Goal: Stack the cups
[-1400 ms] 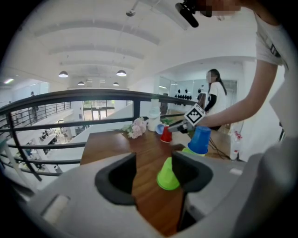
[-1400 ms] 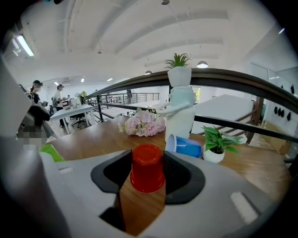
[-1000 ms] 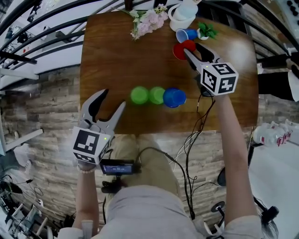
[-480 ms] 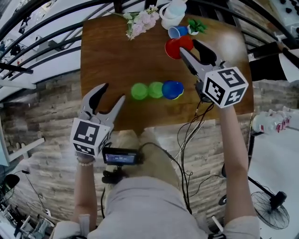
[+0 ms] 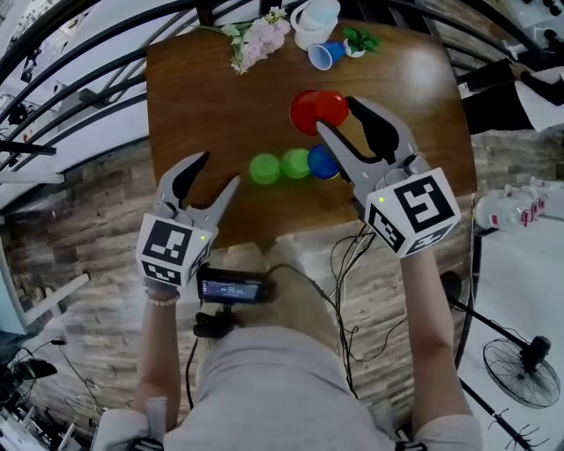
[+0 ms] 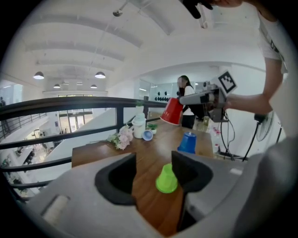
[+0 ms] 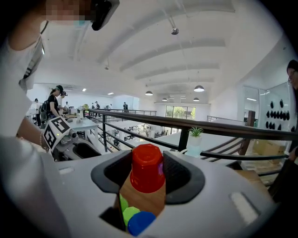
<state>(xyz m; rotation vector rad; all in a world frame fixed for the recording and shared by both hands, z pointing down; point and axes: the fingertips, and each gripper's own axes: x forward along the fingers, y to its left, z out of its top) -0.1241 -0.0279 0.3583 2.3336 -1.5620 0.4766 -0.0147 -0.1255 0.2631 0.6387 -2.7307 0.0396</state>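
My right gripper (image 5: 337, 116) is shut on an upside-down red cup (image 5: 317, 110), held in the air above the wooden table (image 5: 211, 97). In the right gripper view the red cup (image 7: 147, 168) sits between the pads, with the row of cups below it. That row stands upside down near the table's front edge: two green cups (image 5: 264, 167) (image 5: 295, 163) and a blue cup (image 5: 322, 161). My left gripper (image 5: 216, 172) is open and holds nothing at the front left edge. In the left gripper view a green cup (image 6: 166, 179) stands beyond its jaws, not between the pads.
A small blue cup (image 5: 324, 55) lies on its side at the table's back. Beside it are a white jug (image 5: 313, 22), pink flowers (image 5: 256, 35) and a small green plant (image 5: 359, 40). Black railings (image 5: 79, 53) run along the table's left and far sides.
My right gripper has carried the red cup up and away from the back of the table, toward the row of cups. The left gripper has hardly moved.
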